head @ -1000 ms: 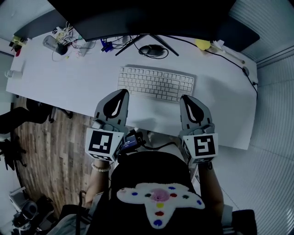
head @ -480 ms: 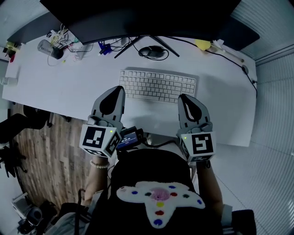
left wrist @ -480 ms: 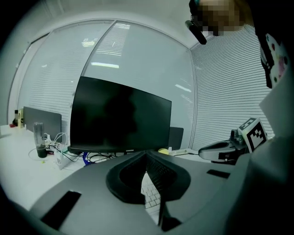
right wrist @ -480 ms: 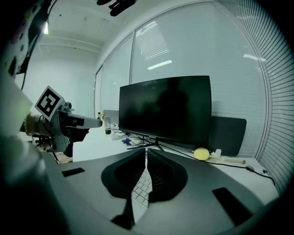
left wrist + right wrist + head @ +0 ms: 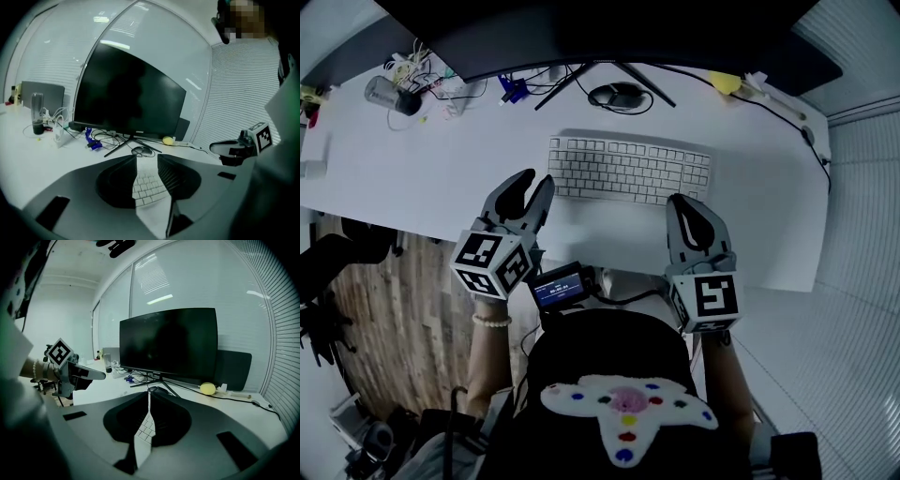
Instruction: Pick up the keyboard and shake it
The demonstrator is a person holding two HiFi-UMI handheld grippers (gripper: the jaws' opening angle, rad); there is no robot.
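**Where things lie on the desk**

The keyboard [image 5: 629, 170] lies mid-desk [image 5: 431, 178], parallel to the near edge. Behind it sits the mouse [image 5: 619, 95], between the spread legs of the stand [image 5: 565, 86] of the monitor [image 5: 581, 23], which fills the far edge. A tumbler [image 5: 382, 92] and a tangle of cables [image 5: 427, 67] lie far left. A small rounded lump [image 5: 724, 82] lies far right. The left gripper [image 5: 536, 180] reaches over the near edge just beside the keyboard's left end, and the right gripper [image 5: 677, 200] sits just before its right end.

Dim, cool bluish light; reflections on glass wall [image 5: 159, 299]; fisheye bending, dark corners.
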